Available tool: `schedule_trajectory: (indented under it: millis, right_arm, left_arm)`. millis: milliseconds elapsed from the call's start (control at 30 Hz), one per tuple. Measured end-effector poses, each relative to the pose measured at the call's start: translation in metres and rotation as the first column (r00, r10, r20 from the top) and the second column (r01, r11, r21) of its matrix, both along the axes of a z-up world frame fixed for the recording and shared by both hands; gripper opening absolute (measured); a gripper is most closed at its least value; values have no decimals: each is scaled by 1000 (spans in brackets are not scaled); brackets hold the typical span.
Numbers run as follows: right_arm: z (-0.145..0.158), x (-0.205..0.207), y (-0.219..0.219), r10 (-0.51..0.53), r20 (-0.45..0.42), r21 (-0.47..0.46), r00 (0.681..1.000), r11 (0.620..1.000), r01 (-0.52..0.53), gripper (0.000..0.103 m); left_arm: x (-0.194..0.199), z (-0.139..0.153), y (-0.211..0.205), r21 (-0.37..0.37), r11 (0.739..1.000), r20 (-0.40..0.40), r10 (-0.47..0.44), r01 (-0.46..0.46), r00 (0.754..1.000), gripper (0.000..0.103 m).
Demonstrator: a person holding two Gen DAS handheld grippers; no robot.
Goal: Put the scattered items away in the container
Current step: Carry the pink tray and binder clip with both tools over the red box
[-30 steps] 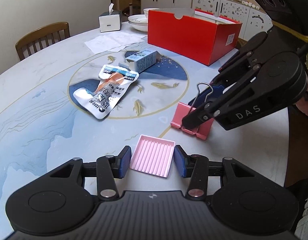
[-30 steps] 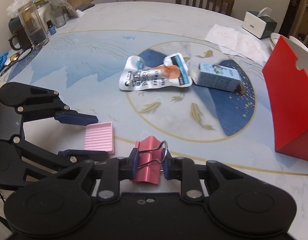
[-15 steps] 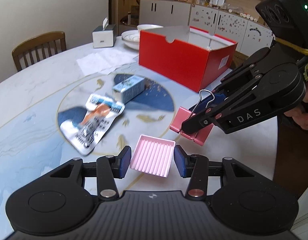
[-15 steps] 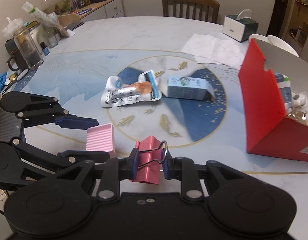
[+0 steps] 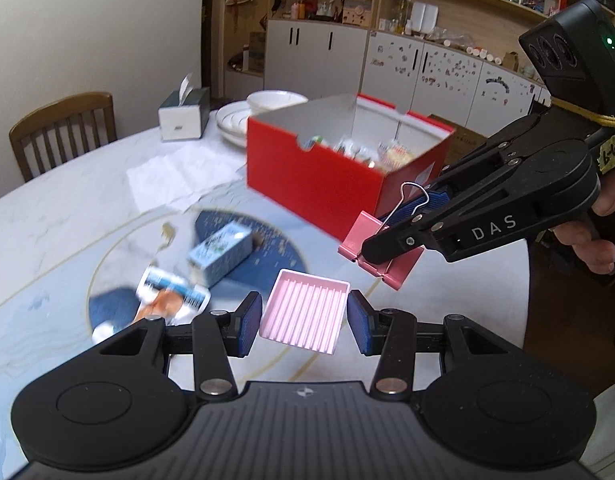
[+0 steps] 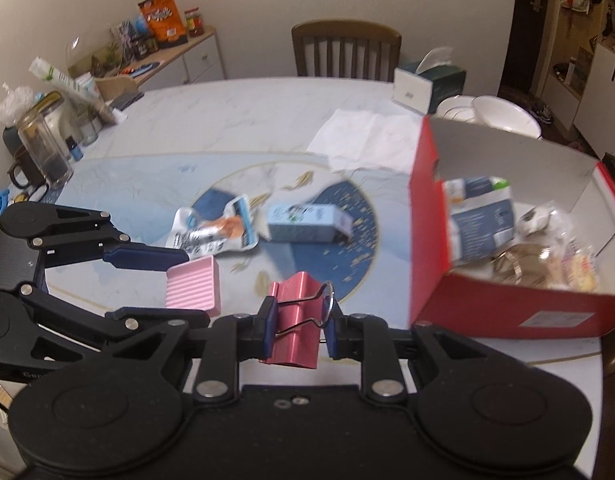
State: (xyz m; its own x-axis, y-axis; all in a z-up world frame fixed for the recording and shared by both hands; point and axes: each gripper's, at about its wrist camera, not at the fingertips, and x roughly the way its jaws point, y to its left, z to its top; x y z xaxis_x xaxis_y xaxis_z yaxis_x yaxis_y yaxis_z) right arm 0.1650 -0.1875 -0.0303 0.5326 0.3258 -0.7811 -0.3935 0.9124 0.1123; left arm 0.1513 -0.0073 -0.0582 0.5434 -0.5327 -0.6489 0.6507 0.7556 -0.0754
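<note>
My left gripper (image 5: 305, 322) is shut on a pink ridged tray (image 5: 305, 310), held above the table. In the right wrist view the same tray (image 6: 193, 288) sits between the left gripper's (image 6: 192, 287) blue pads. My right gripper (image 6: 297, 326) is shut on a pink binder clip (image 6: 293, 300), which hangs in the air to the tray's right (image 5: 381, 256). The open red box (image 5: 315, 184) (image 6: 427, 240) stands just beyond both grippers with several items inside. A small blue carton (image 5: 221, 250) (image 6: 303, 222) and a crumpled snack packet (image 5: 171, 300) (image 6: 211, 234) lie on the table.
White paper (image 5: 179, 178), a tissue box (image 5: 183, 114) and stacked bowls (image 5: 263, 106) sit behind the red box. A glass jar (image 6: 43, 152) and mugs crowd the table's far left edge. A wooden chair (image 6: 345, 48) stands behind. A hand (image 5: 595, 240) grips the right tool.
Both grippers have risen and moved toward the red box, each still carrying its item. The box now looms nearer, and its inside shows. The carton and packet have slid lower in view.
</note>
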Motion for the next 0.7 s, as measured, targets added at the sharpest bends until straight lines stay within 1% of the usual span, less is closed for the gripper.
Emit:
schedule_trajectory:
  millis: [133, 300, 467, 700]
  right_arm:
    - [12, 7, -16, -15, 26, 6, 1000, 1000, 15, 22]
    - [24, 17, -40, -38, 57, 9, 998, 999, 38, 22]
    - [34, 28, -69, -70, 84, 12, 994, 998, 69, 22]
    - [39, 44, -110, -116, 114, 16, 987, 993, 115, 22]
  left_arm:
    - [7, 11, -17, -24, 1000, 10, -18, 18, 1000, 45]
    - [18, 27, -38, -55, 998, 42, -28, 31, 999, 45]
    - [30, 39, -62, -56, 997, 77, -54, 58, 996, 45]
    - [48, 48, -98, -52, 995, 102, -77, 83, 992, 45]
